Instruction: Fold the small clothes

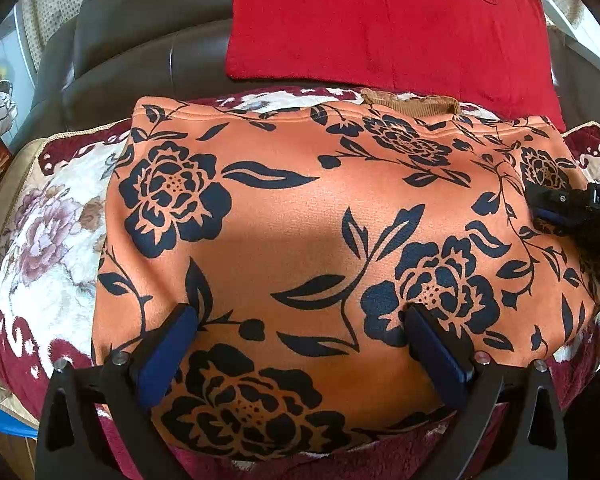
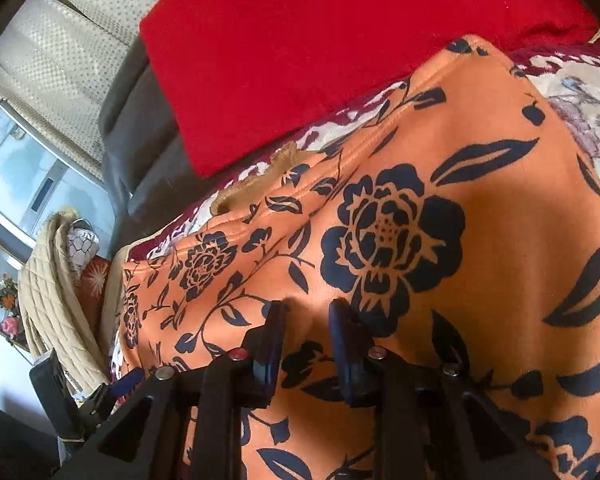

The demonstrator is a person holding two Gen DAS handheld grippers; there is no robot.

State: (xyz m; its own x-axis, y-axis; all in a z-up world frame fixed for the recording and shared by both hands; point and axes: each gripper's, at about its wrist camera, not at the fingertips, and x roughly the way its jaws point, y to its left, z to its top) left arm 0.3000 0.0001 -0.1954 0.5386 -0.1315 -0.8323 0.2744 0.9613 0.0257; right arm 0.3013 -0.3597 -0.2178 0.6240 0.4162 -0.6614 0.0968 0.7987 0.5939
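Though the orange floral garment (image 1: 300, 220) already lies as a fairly neat rectangle on the patterned blanket (image 1: 48, 240) over the sofa seat, just in front of the red cushion (image 1: 380, 20), I would judge the folding only partly done: its ribbed collar (image 1: 412, 102) peeks out at the far edge, and at least one more fold looks to be left. The left gripper (image 1: 300, 344) hangs over the near edge, tilted steeply down, its fingers spread wide and holding nothing, the cloth merely lying beneath them. The right gripper (image 2: 306, 340) leans in over the garment's side, fingers narrowed with a gap between them; whether they pinch any cloth I cannot tell.
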